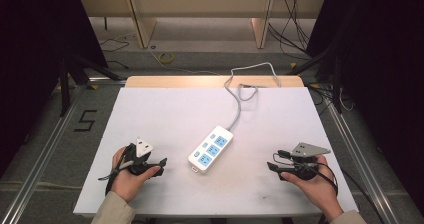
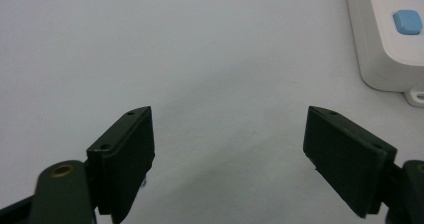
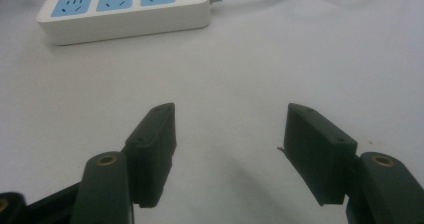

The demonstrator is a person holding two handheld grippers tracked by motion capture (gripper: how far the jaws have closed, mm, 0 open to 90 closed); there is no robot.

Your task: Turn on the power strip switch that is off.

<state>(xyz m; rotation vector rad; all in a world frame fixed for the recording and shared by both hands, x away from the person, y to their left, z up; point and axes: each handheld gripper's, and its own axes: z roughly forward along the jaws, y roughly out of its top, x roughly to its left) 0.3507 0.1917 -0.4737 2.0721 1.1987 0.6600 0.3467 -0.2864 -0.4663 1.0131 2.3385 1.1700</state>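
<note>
Idle | left gripper [image 1: 161, 162] spread, right gripper [image 1: 271, 167] spread, near front edge | strip [image 1: 211, 148] mid-table | likely best approached square-on, gently

I count one table [image 1: 165, 119] in front of me, white-topped. On it lies one power strip [image 1: 211, 148], white, with three blue sockets in a row and one grey cord [image 1: 237, 103] running off its far end. I have two grippers: the left gripper [image 1: 161, 163] and the right gripper [image 1: 272, 168], each with two black jaws, four jaws in all. Two hands hold them.
</note>
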